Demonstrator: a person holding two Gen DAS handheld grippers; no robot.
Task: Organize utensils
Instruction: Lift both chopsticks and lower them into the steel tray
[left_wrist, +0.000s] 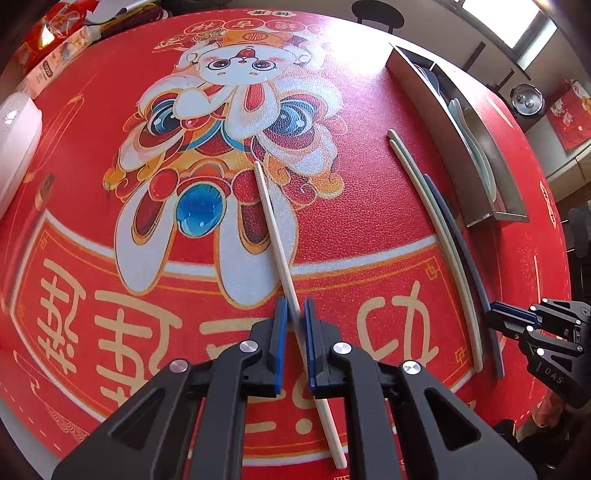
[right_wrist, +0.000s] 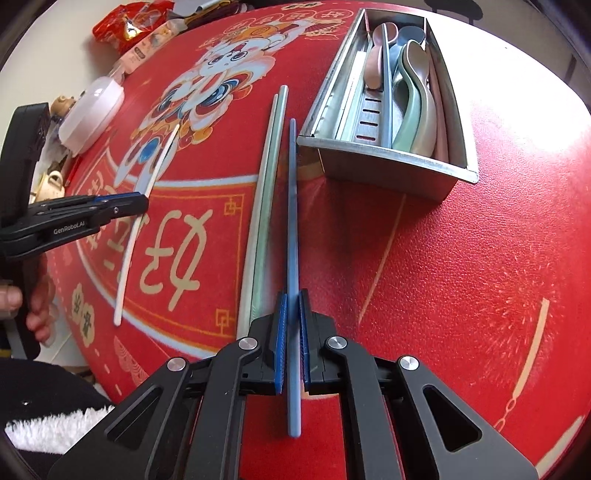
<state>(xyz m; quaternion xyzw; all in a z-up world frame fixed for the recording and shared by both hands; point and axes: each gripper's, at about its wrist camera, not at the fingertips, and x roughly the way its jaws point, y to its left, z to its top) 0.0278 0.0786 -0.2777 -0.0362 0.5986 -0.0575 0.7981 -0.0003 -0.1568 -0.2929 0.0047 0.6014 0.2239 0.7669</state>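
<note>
**Both tongs on chopsticks, tray at far right**

Left wrist view: my left gripper is clenched on one cream chopstick, blue pads pressing it from both sides. The stick runs away from me across the red lion-print mat, its ridged tip over the lion figure and its butt end passing back under the tongs. Count on the mat to the right: two pale green chopsticks lying side by side, one dark blue chopstick just beside them. The steel tray stands beyond, seen edge-on. The right gripper shows at the right edge, by the near end of the blue stick.

Right wrist view: my right gripper is clamped on the one blue chopstick, which points toward the near corner of the steel tray. Two green chopsticks lie touching each other, just left of it. The cream chopstick sits well left, held in the left gripper. Inside the tray: several spoons and a few sticks, overlapping; I cannot count them exactly. One white lidded container and one snack bag lie off the mat's far left.
</note>
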